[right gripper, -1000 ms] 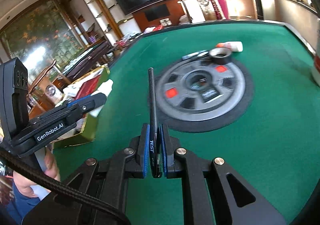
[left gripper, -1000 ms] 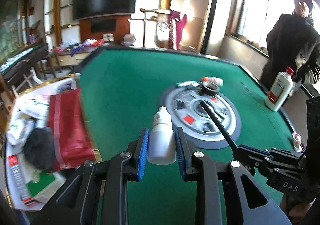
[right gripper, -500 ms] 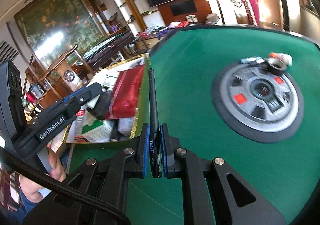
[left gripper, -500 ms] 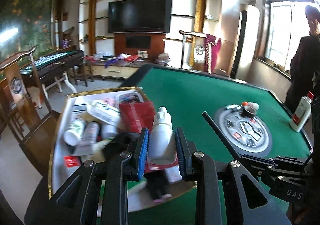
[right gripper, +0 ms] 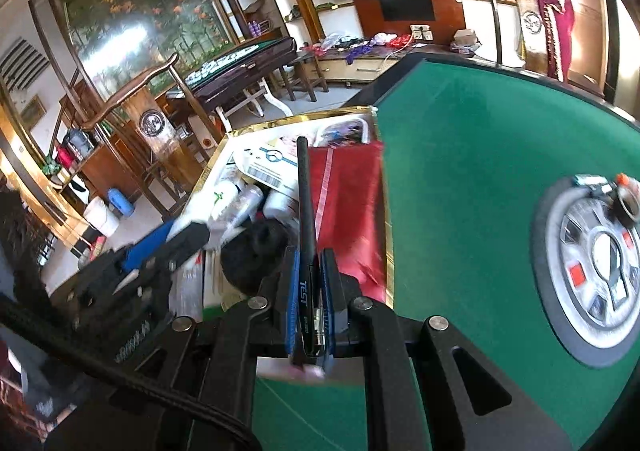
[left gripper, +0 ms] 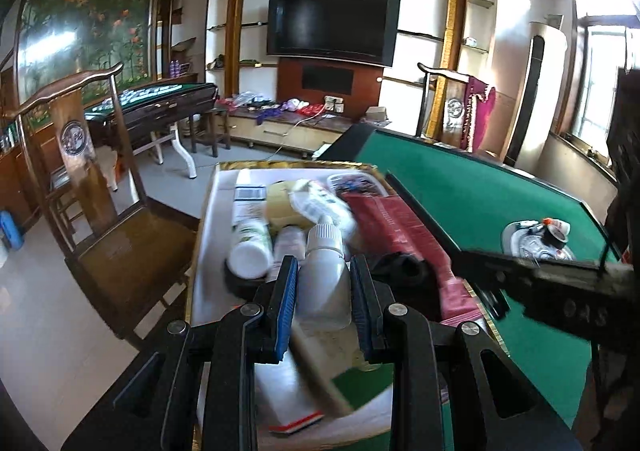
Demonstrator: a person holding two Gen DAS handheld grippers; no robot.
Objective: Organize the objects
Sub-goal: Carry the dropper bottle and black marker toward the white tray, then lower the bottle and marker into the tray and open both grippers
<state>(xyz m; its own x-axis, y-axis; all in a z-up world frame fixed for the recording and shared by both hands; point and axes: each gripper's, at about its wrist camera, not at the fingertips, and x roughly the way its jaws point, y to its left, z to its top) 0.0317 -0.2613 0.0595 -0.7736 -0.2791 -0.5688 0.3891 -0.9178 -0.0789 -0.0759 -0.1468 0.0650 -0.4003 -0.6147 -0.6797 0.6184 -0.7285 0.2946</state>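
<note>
Two claws over a green felt bench (left gripper: 472, 187), big living room behind: dark TV (left gripper: 334, 27) on a wood-panelled wall, carved wooden chair (left gripper: 100, 211), a second game table (left gripper: 152, 103) off to the left, window on the right. Gold-rimmed tray (left gripper: 208, 219) butted against the bench edge, crammed with bottles, boxes and a red packet (left gripper: 394, 227).

Left claw (left gripper: 325, 291) clenched on a small white dropper bottle (left gripper: 325, 275), upright, hanging right above the tray's clutter. Right claw (right gripper: 310, 291) clamped tight on a thin black stick (right gripper: 306, 219) with "TEST" on it, tip out over the red packet.

Compared to a second ago: back then mostly felt and the grey dial plate (right gripper: 592, 279) dead ahead, tray off to the side. Now both swung over to the tray, same grips on both.

View differences: left cam catches the right claw as a dark blur at its right edge, plus the window. Right cam gets the dial plate up close with a roll of tape (right gripper: 628, 203) on its rim, and the left claw (right gripper: 172, 243) low on the left.
</note>
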